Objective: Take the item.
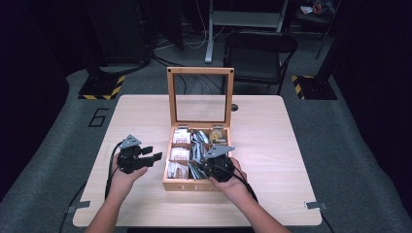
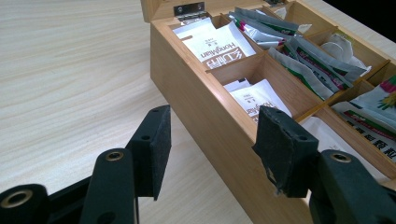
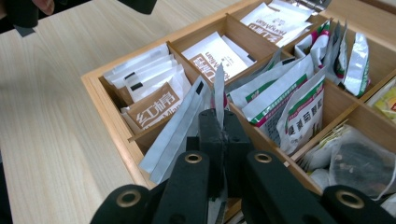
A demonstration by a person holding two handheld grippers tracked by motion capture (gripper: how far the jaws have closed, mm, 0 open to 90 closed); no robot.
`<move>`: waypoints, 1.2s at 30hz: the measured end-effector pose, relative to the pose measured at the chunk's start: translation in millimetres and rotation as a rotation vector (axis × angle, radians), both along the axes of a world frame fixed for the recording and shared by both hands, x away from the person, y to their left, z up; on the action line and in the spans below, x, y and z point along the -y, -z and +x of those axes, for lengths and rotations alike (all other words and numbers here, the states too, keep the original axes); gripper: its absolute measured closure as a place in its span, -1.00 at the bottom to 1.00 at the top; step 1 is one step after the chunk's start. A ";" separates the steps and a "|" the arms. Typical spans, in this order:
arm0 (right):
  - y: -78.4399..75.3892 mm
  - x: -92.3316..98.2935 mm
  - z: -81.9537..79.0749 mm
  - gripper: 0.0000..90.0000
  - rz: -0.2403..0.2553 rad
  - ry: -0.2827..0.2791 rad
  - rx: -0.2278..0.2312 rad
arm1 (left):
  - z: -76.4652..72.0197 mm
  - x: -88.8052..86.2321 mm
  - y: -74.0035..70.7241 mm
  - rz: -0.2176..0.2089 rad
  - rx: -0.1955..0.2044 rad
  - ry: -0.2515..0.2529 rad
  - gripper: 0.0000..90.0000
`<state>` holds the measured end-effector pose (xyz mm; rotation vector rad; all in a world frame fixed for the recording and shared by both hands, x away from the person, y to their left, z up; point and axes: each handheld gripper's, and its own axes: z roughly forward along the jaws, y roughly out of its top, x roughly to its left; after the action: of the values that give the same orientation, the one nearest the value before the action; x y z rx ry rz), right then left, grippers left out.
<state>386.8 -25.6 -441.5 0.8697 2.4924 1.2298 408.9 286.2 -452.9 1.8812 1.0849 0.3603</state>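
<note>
Sachet [image 3: 219, 91], silver, stood on edge in middle front compartment of tea box [image 1: 167, 183], pinched between clenched pads of right gripper [image 3: 223, 140], probably for lifting out. Left gripper [image 2: 212, 140] hung released, empty, beside box's left wall. Lid [image 1: 171, 97] upright, giving access.

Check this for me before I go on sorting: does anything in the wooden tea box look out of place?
Mostly tidy. One silver sachet stands on edge above the middle compartment of the bamboo tea box, pinched by the right gripper; the rest lie in their compartments.
</note>
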 end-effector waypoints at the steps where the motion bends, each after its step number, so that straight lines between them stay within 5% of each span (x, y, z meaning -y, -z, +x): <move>1: -1.8 0.7 0.6 0.99 -0.001 -0.008 0.007 | 0.0 0.0 0.0 0.000 0.000 0.000 0.01; 24: -35.6 7.7 5.5 0.99 0.032 -0.025 0.009 | 0.1 0.4 0.9 -0.002 -0.006 -0.001 0.01; 36: -51.8 21.1 10.7 0.99 0.041 -0.001 0.052 | 0.1 -1.4 0.5 -0.003 -0.006 -0.004 0.01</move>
<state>397.5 -46.8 -389.7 0.8355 2.4351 1.2905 409.0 287.6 -453.4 1.8790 1.0934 0.3554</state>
